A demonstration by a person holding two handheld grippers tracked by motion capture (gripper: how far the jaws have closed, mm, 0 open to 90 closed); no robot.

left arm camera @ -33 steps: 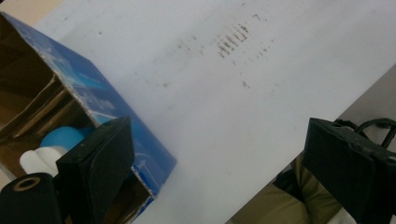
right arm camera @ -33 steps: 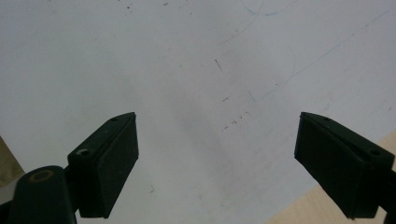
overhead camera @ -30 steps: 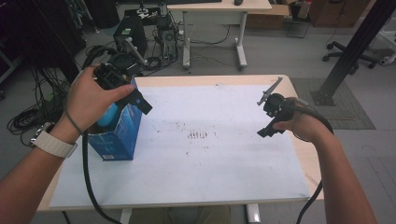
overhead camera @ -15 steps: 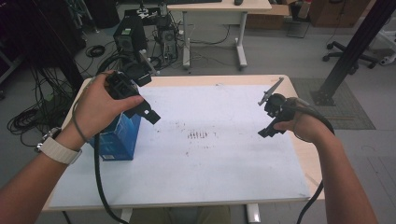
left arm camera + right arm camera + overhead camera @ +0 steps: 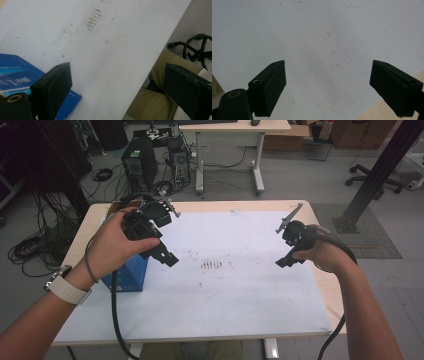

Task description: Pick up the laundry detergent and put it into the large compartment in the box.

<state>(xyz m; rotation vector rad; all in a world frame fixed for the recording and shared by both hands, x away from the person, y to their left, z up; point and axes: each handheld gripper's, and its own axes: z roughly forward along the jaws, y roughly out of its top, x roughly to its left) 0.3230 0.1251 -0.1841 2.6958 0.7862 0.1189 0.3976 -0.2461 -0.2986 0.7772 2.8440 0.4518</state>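
A blue carton [image 5: 126, 276] stands on the left part of the white sheet [image 5: 235, 285]. It sits partly under the person's left hand, which holds my left gripper [image 5: 166, 237] just right of it and above the sheet. In the left gripper view the left gripper [image 5: 117, 82] is wide open and holds nothing, with the blue carton [image 5: 15, 75] at lower left behind one jaw. My right gripper [image 5: 285, 256] hovers over the sheet's right side. The right gripper view shows the right gripper [image 5: 328, 82] open and empty over bare white sheet [image 5: 312, 37].
Dark smudges [image 5: 212, 265] mark the sheet's middle. The wooden table edge [image 5: 327, 285] runs along the right. Behind the table are a computer tower [image 5: 140, 165], cables, and a second desk [image 5: 235, 127]. A black post [image 5: 375, 175] stands at the right.
My left gripper has lifted off the blue carton and swung right, out over the sheet, with its jaws open. The right gripper has stayed where it was.
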